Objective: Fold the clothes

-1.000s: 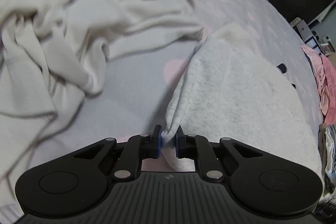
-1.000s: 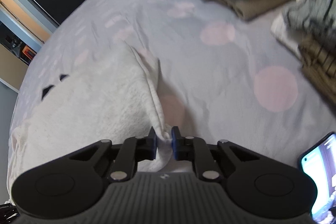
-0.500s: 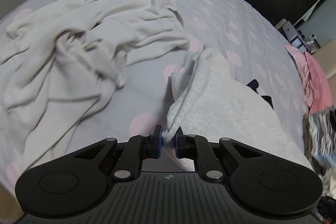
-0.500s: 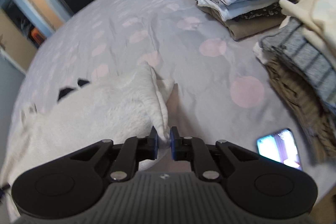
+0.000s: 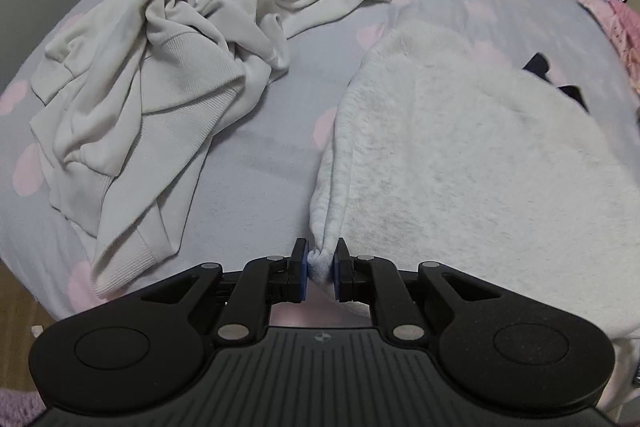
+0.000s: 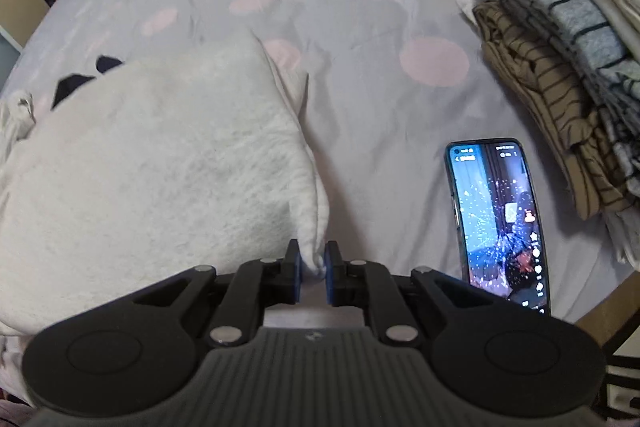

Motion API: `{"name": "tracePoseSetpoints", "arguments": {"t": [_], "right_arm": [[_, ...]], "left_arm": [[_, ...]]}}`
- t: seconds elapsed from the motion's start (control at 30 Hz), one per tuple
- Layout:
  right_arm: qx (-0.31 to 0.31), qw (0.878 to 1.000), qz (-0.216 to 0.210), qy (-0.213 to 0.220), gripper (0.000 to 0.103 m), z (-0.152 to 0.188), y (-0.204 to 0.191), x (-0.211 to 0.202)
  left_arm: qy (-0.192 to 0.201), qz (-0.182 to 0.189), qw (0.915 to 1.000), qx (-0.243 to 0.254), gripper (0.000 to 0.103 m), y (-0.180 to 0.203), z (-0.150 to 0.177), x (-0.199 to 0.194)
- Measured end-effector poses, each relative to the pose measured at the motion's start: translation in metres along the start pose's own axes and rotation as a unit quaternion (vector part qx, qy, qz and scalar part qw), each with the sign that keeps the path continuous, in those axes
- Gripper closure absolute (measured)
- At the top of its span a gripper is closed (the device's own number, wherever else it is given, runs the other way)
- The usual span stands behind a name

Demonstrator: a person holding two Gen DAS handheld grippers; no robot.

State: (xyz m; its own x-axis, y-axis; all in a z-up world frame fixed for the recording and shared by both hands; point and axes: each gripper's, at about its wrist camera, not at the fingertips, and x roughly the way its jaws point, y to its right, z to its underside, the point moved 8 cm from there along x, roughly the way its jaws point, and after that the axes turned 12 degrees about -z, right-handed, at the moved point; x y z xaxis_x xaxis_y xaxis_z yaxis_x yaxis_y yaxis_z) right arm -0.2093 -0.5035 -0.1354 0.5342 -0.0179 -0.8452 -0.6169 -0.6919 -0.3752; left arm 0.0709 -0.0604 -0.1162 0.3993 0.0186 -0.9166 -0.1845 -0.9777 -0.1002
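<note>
A white fluffy garment (image 5: pixel 460 155) lies spread flat on the grey bed sheet with pink dots (image 5: pixel 256 155). My left gripper (image 5: pixel 322 259) is shut on its near left corner, the cloth bunched between the blue pads. The same white fluffy garment (image 6: pixel 152 155) fills the left of the right wrist view, where my right gripper (image 6: pixel 311 261) is shut on its near right corner. Two dark patches (image 6: pixel 86 77) show at the garment's far edge.
A crumpled cream sweatshirt (image 5: pixel 168 67) lies left of the garment. A phone with a lit screen (image 6: pixel 500 219) rests on the sheet right of my right gripper. Stacks of folded clothes (image 6: pixel 560 39) stand at the right. Pink cloth (image 5: pixel 616 19) lies far right.
Both grippers have pulled the held corners back toward the near bed edge and down. The garment, bunched and lifted before, now lies stretched flat.
</note>
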Motion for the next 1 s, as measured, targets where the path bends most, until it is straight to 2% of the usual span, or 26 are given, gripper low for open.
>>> {"name": "tracePoseSetpoints", "arguments": {"t": [0.17,0.23,0.4,0.5,0.57,0.77,0.9,1.0], "right_arm": [[-0.018,1.0,0.014,-0.02,0.088,0.01,0.004,0.017],[-0.028,0.999,0.021,-0.028,0.085,0.013,0.004,0.02],[-0.055,0.998,0.035,-0.015,0.076,0.009,0.001,-0.005],[-0.063,0.998,0.007,0.023,0.061,-0.003,-0.007,-0.027],[-0.056,0.997,-0.014,0.043,0.055,-0.013,-0.008,-0.035],[-0.016,0.995,-0.075,0.06,0.047,-0.046,-0.011,-0.021],[0.002,0.994,-0.094,0.052,0.039,-0.06,-0.01,0.007],[0.013,0.994,-0.101,0.042,0.036,-0.07,-0.008,0.029]], "left_arm": [[-0.015,-0.016,0.9994,0.026,0.09,0.004,0.007,0.017],[-0.011,-0.027,0.999,0.033,0.085,0.002,0.007,0.017],[0.054,-0.062,0.9959,0.036,0.083,-0.009,-0.001,-0.009],[0.103,-0.078,0.9913,0.026,0.083,-0.013,-0.012,-0.028],[0.117,-0.082,0.9894,0.025,0.083,-0.011,-0.021,-0.035],[0.123,-0.045,0.9901,0.052,0.083,0.02,-0.041,-0.032],[0.118,-0.012,0.9902,0.074,0.083,0.048,-0.045,-0.024],[0.114,-0.006,0.9892,0.092,0.083,0.067,-0.048,-0.015]]}}
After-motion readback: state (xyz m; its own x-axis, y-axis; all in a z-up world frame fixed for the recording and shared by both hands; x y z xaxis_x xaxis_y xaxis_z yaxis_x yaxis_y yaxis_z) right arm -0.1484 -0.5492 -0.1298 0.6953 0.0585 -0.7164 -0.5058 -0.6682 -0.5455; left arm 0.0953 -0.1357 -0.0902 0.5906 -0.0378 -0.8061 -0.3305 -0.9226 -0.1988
